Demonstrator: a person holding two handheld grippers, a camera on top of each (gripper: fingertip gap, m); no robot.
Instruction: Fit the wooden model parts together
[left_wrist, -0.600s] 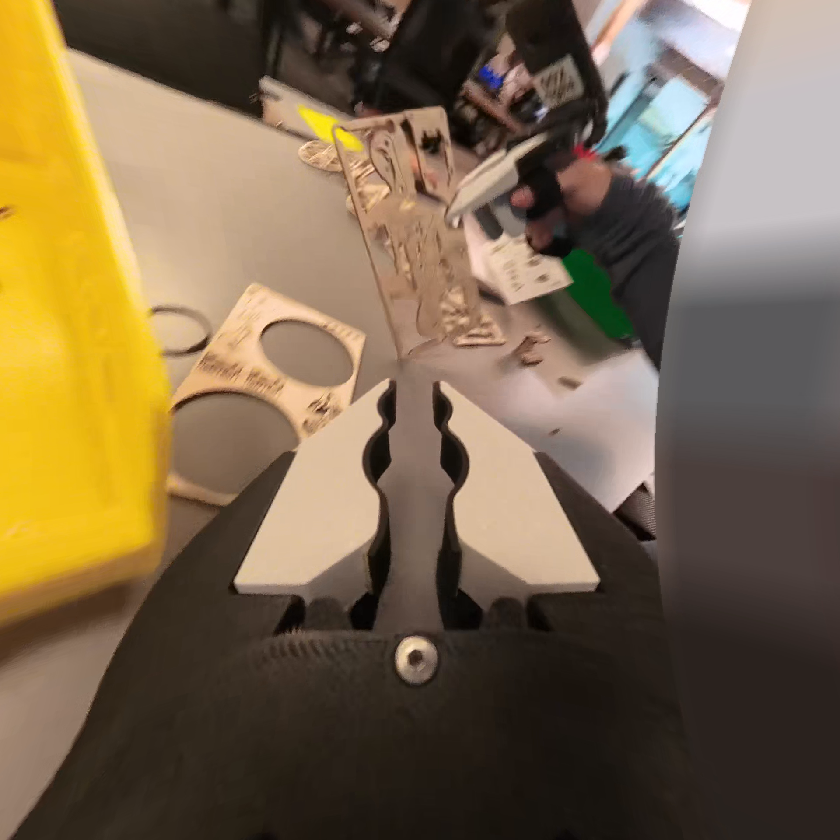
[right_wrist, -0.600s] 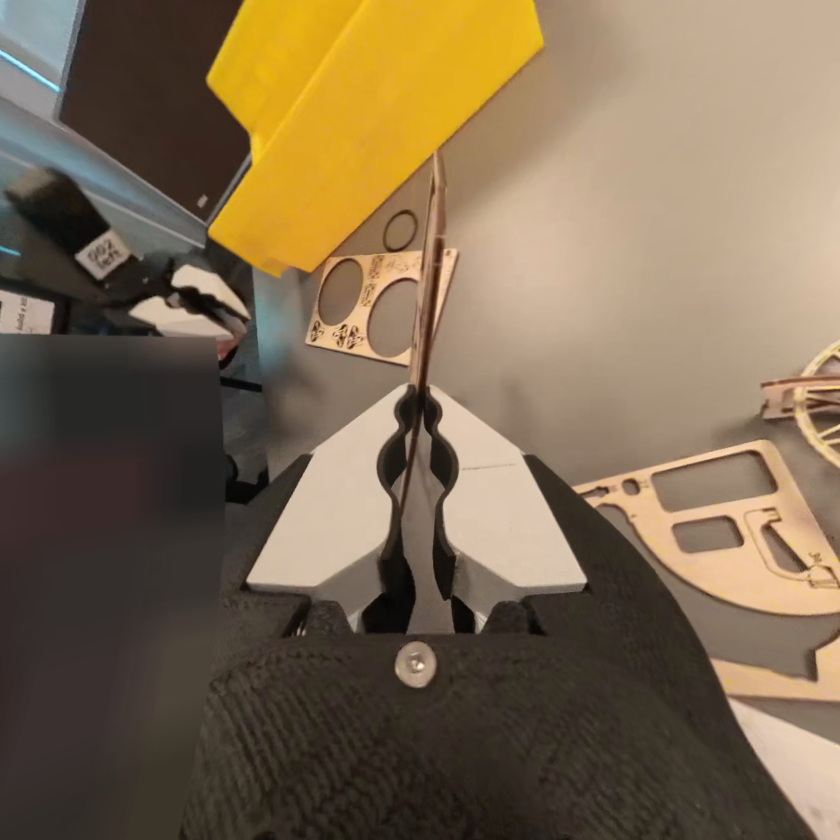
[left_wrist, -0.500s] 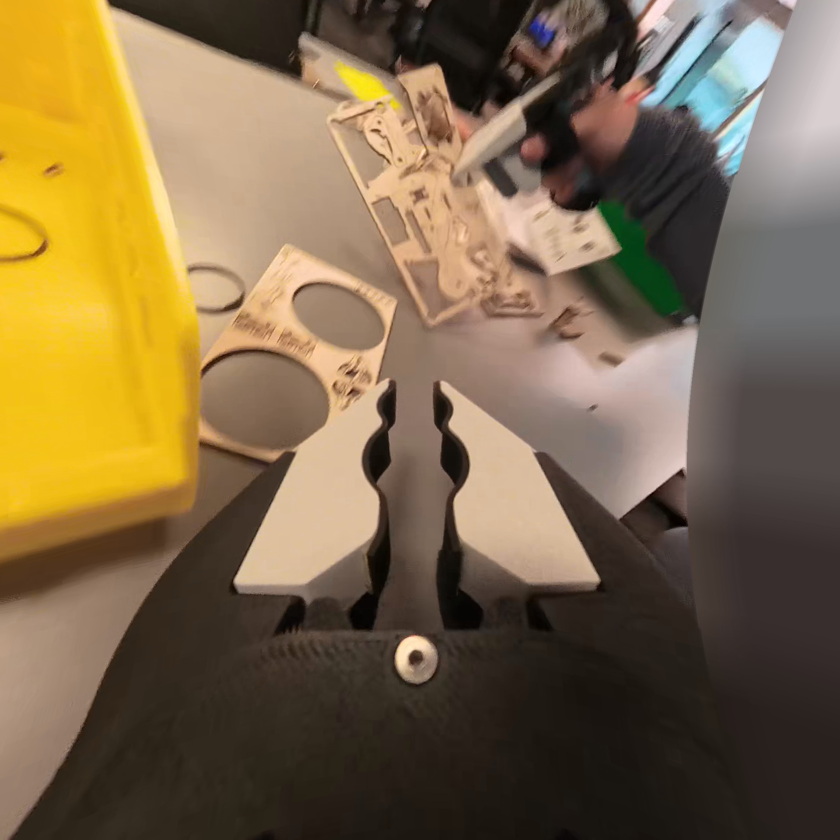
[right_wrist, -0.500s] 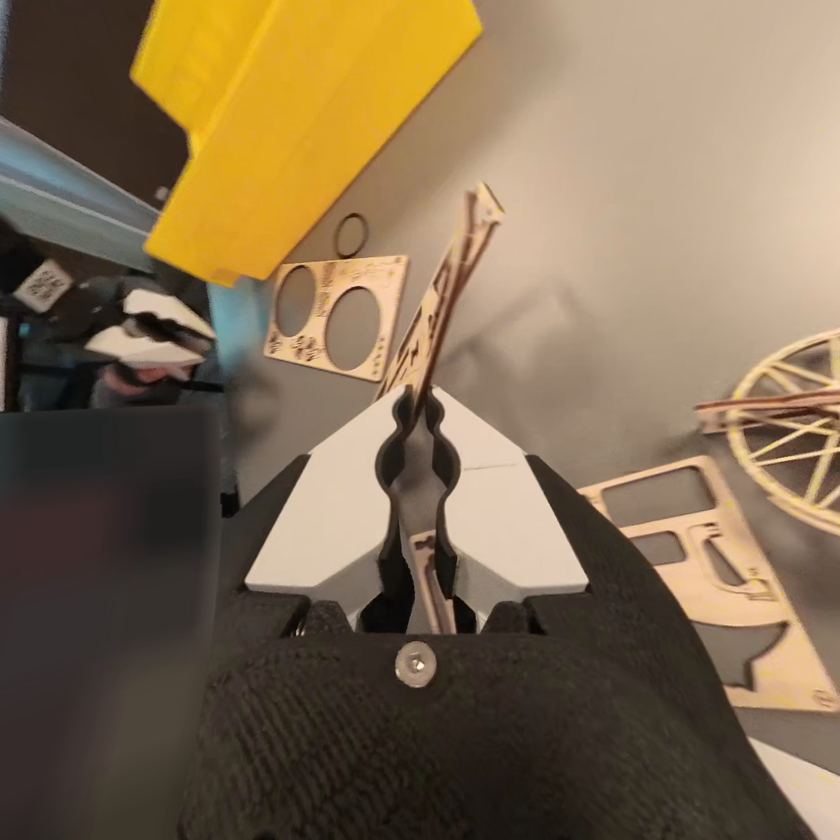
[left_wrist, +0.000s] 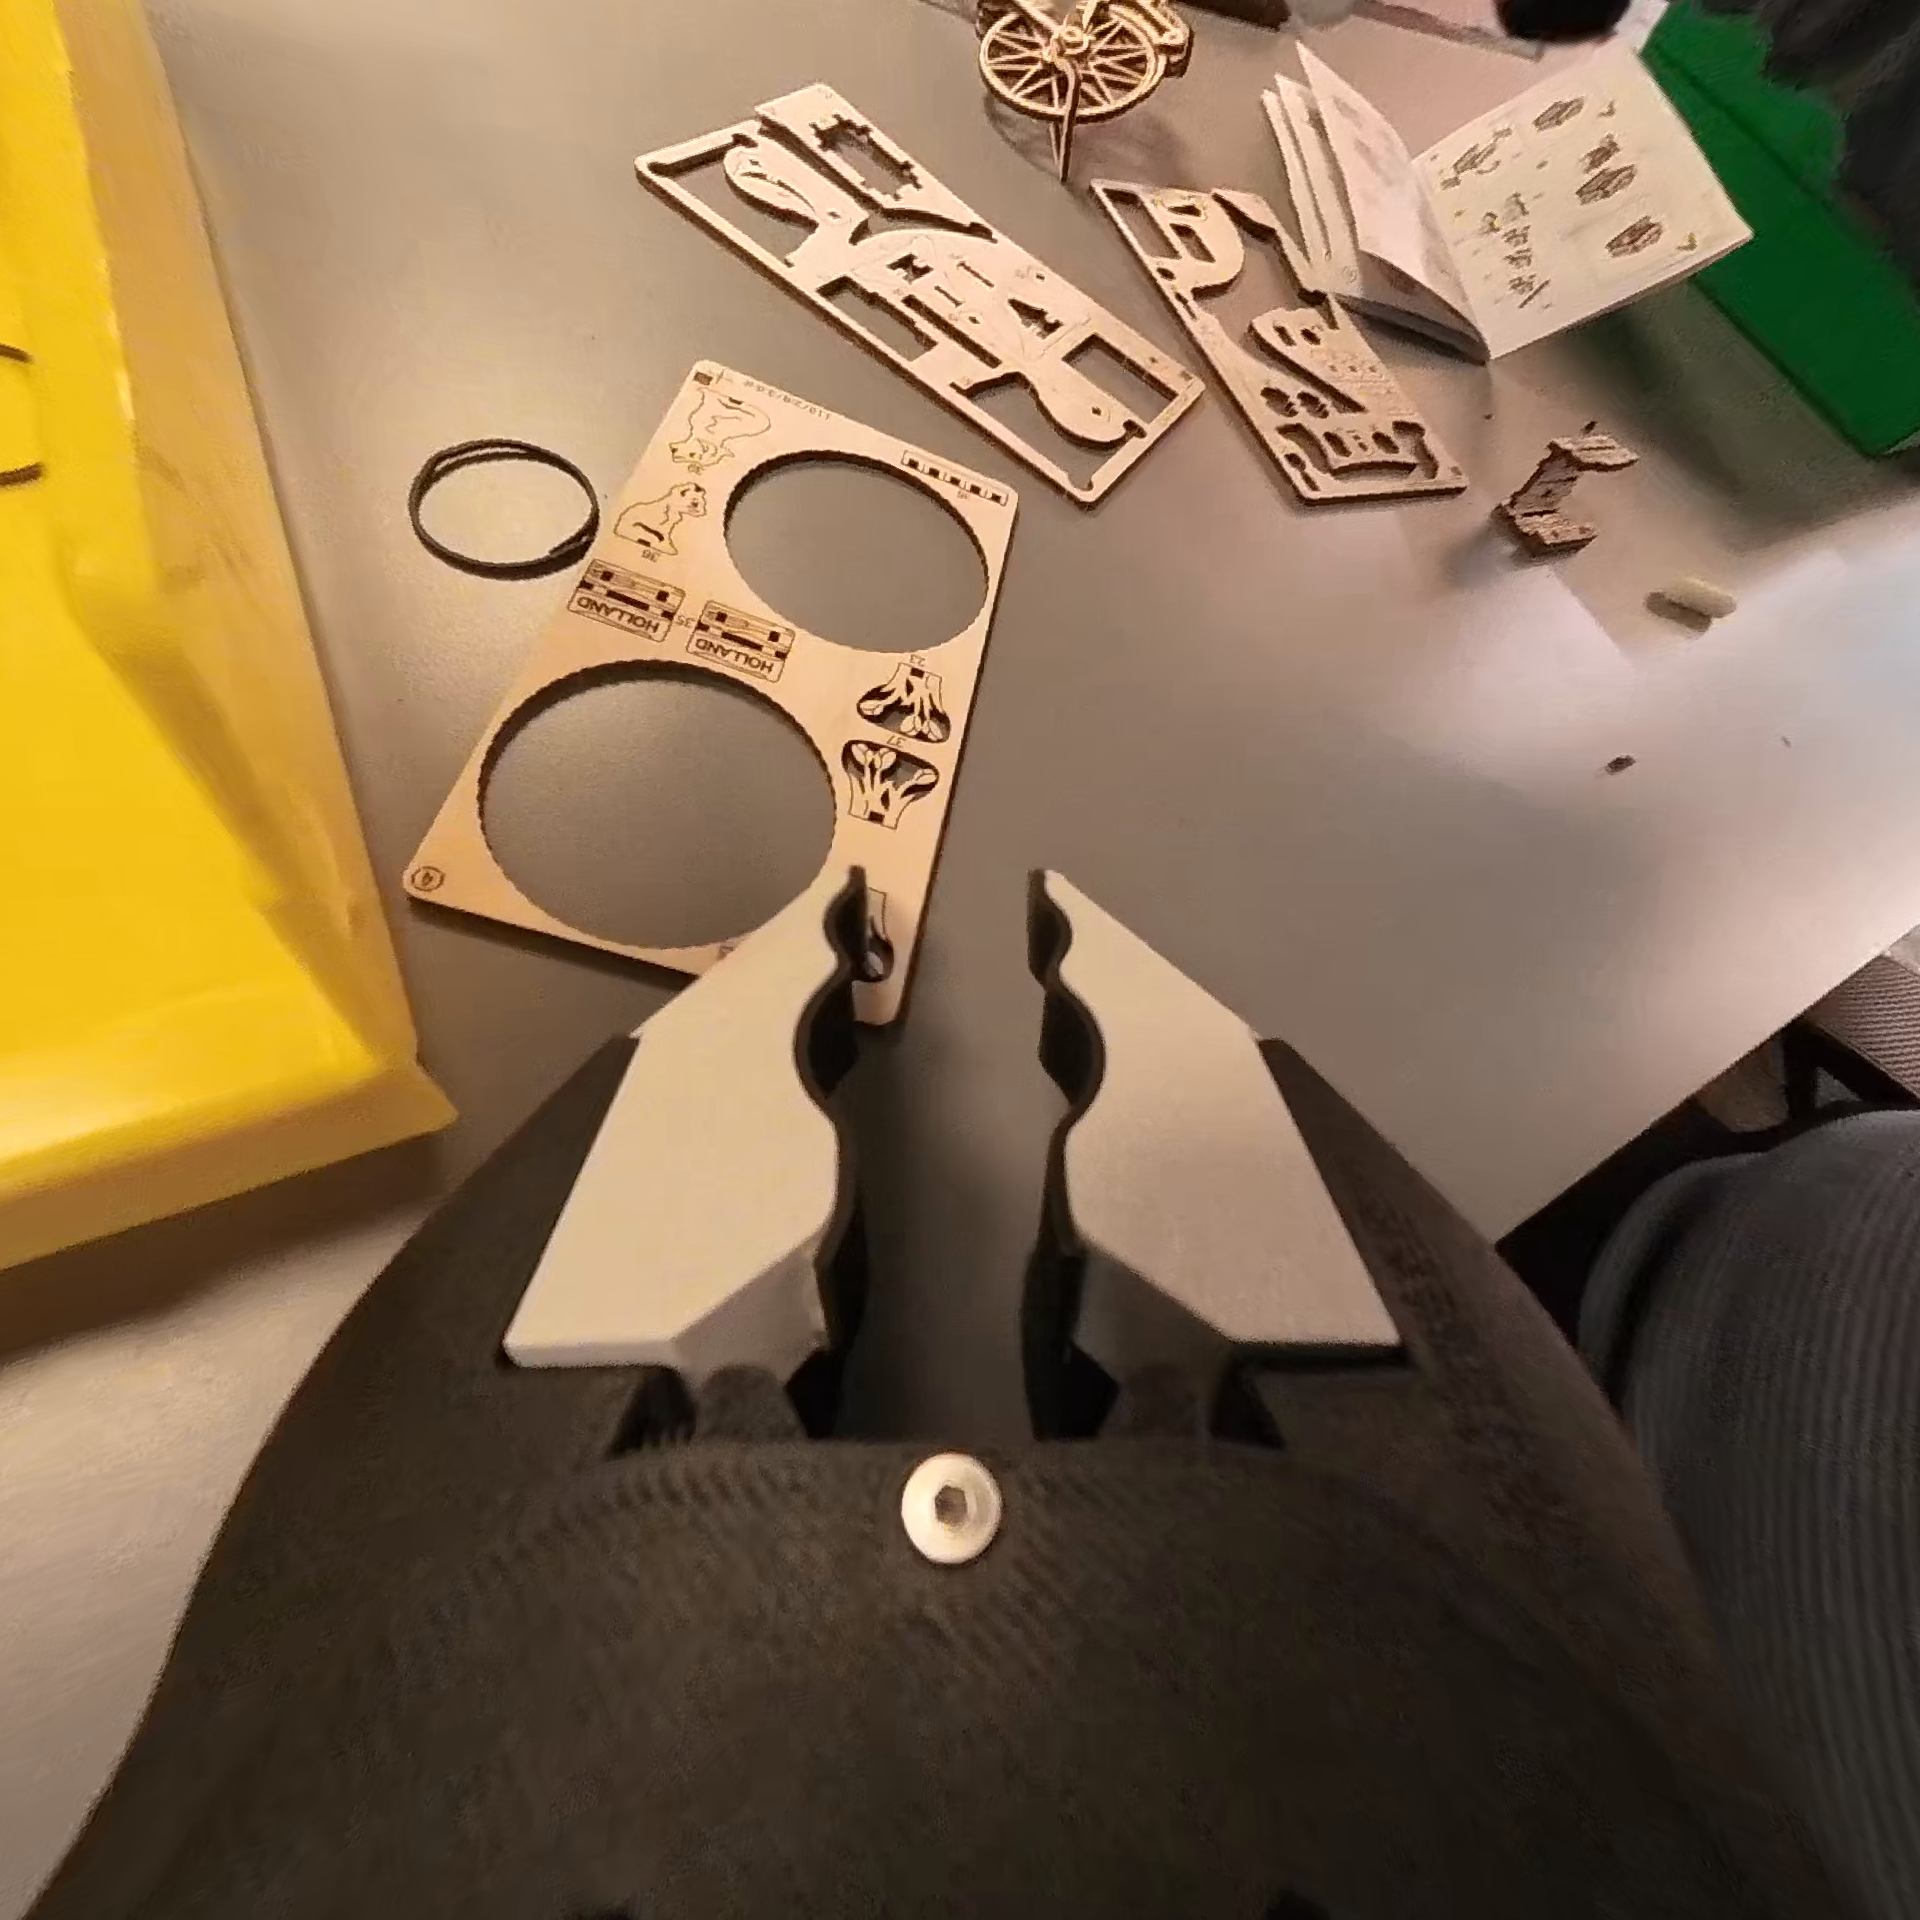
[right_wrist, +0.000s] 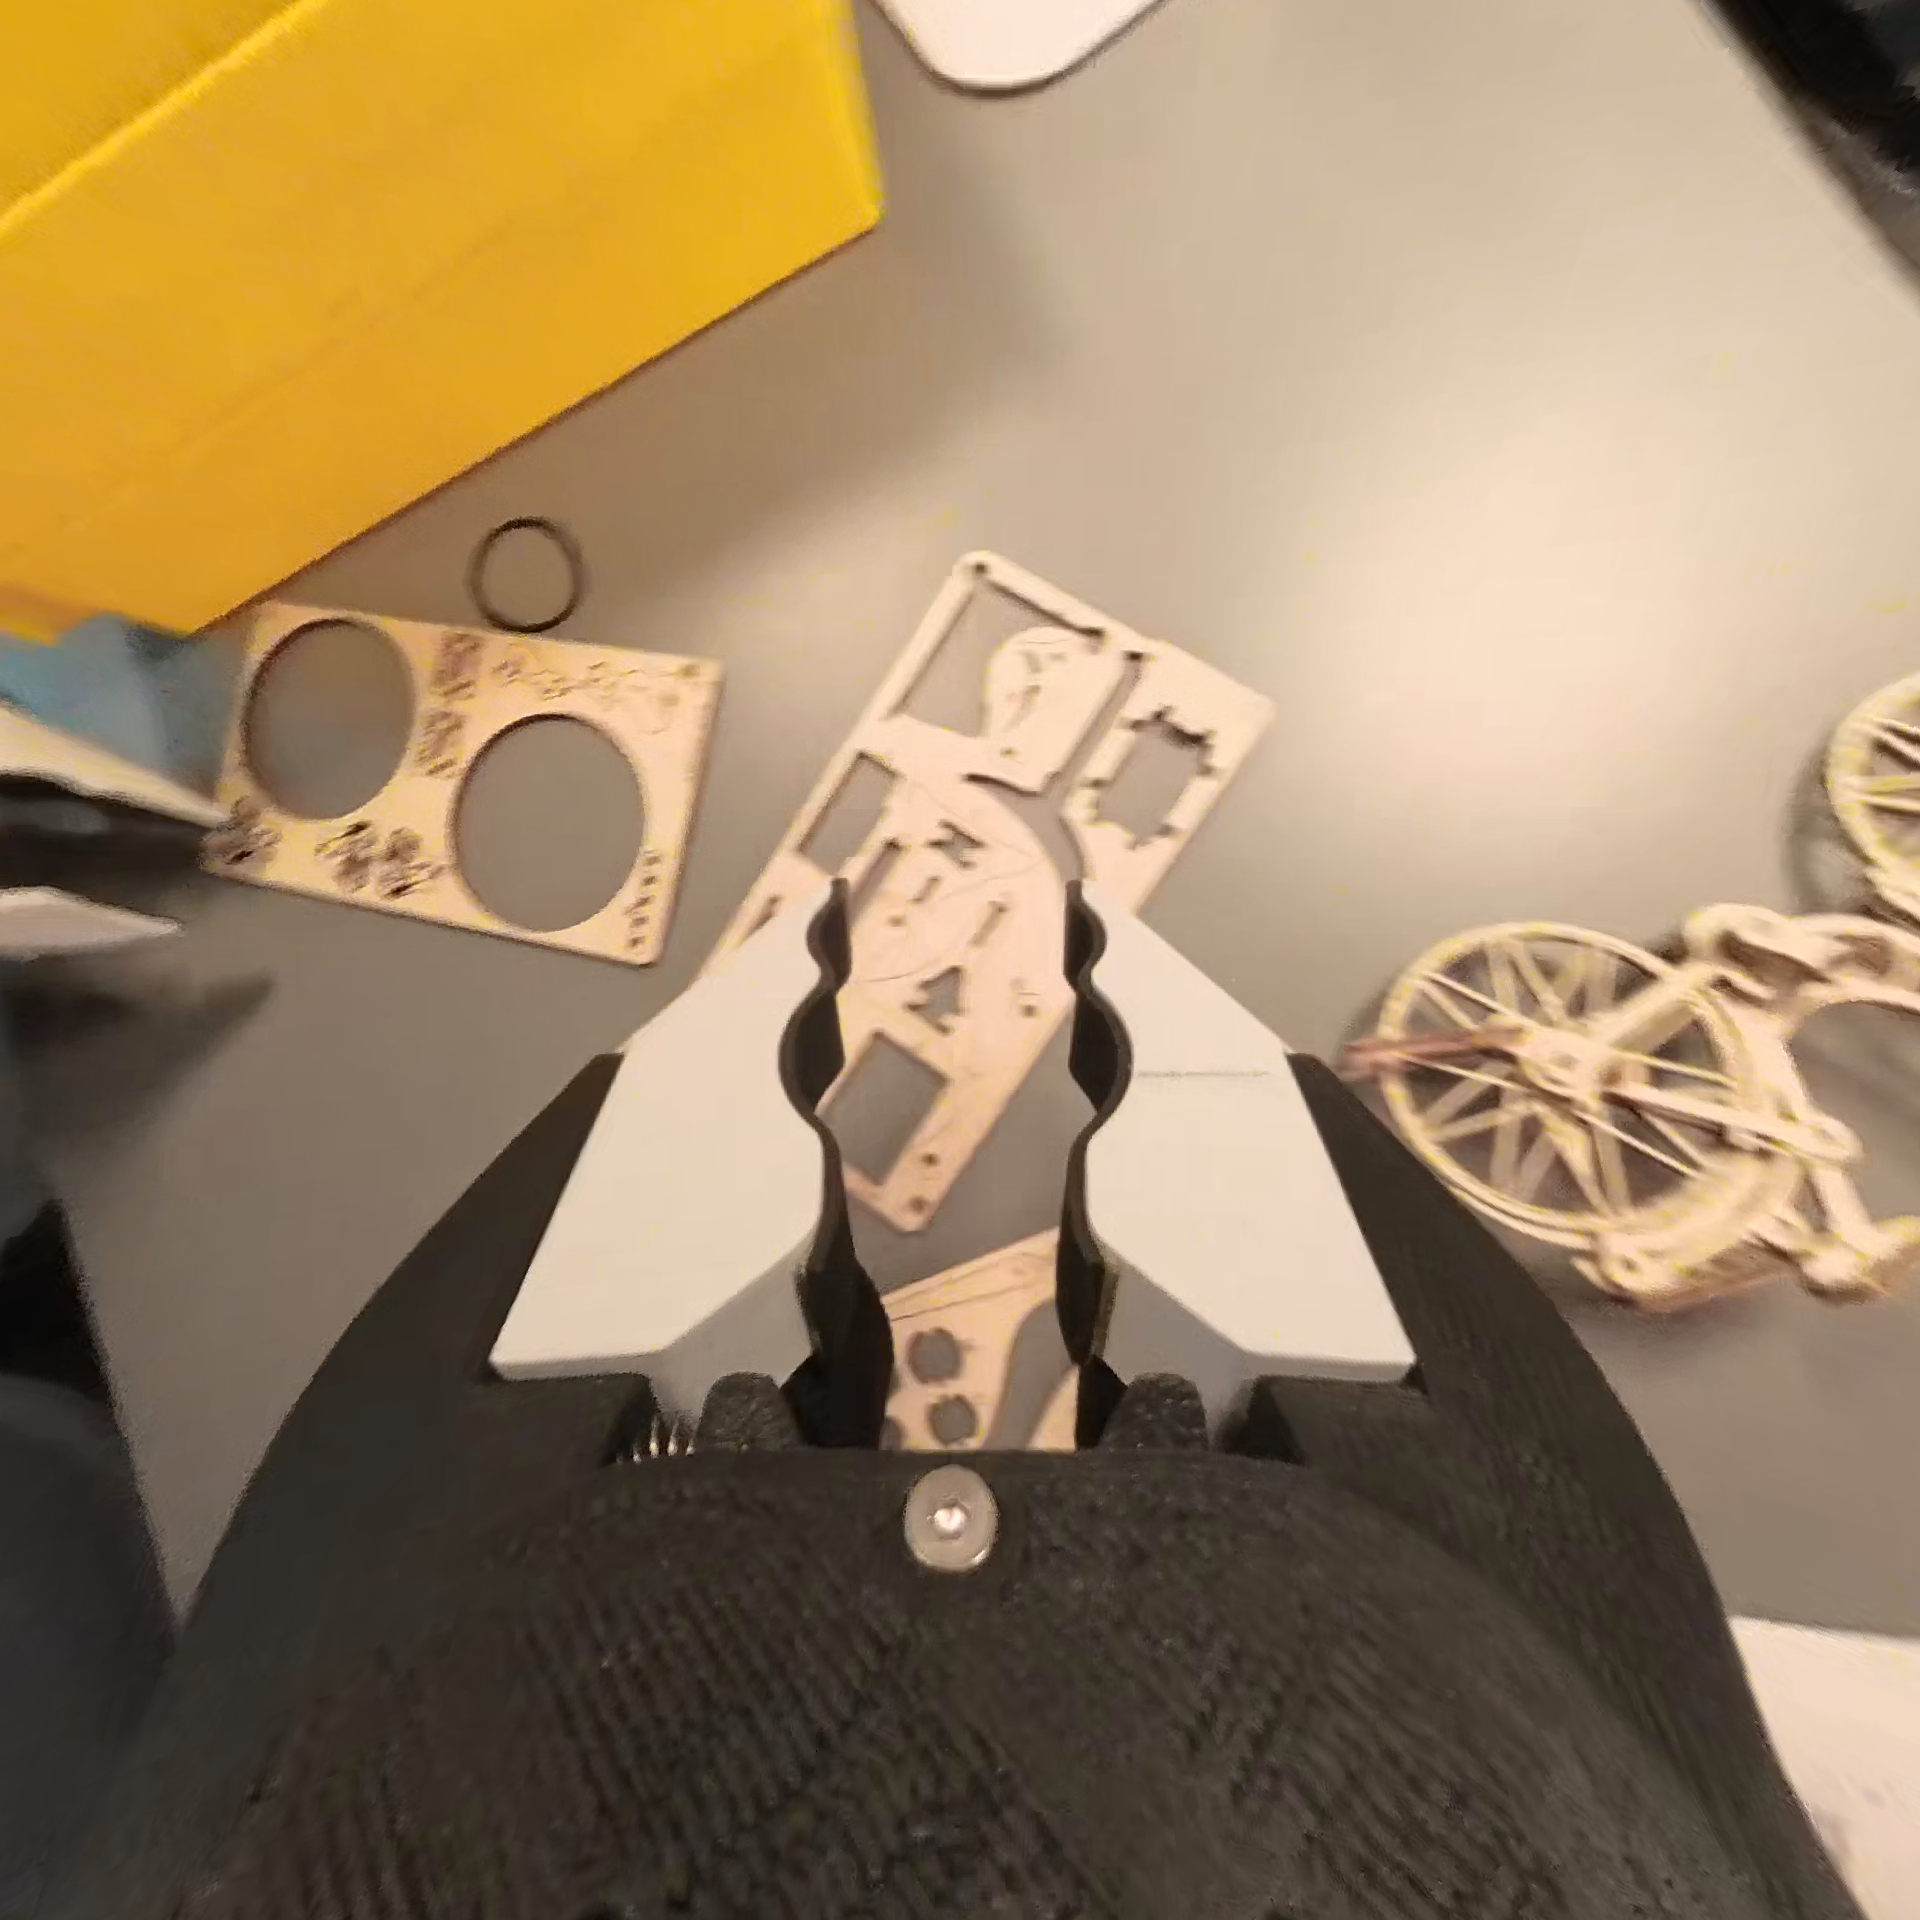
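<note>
Three flat wooden part sheets lie on the grey table. A sheet with two round holes (left_wrist: 727, 686) (right_wrist: 468, 800) lies just ahead of my left gripper (left_wrist: 945, 883), which is open and empty above the table. A long cut-out sheet (left_wrist: 925, 291) (right_wrist: 997, 831) lies flat; my right gripper (right_wrist: 954, 891) hovers over it, open and empty. A third sheet (left_wrist: 1288, 364) lies to the right of it; part of it shows between my right gripper's fingers (right_wrist: 977, 1340). A part-built wooden bicycle model (left_wrist: 1081, 52) (right_wrist: 1621, 1091) stands at the far side.
A yellow bin (left_wrist: 135, 675) (right_wrist: 395, 270) stands on the left. A black rubber ring (left_wrist: 504, 504) (right_wrist: 527, 587) lies beside the holed sheet. An open instruction booklet (left_wrist: 1507, 218) and a green box (left_wrist: 1829, 270) sit at right, with wood scraps (left_wrist: 1558, 494). The table edge (left_wrist: 1766, 997) runs near right. The left gripper's tips are roughly 25 centimeters from the right gripper's.
My right gripper held the long cut-out sheet upright; it has opened and the sheet now lies flat on the table. My left gripper has opened wider and tilted down.
</note>
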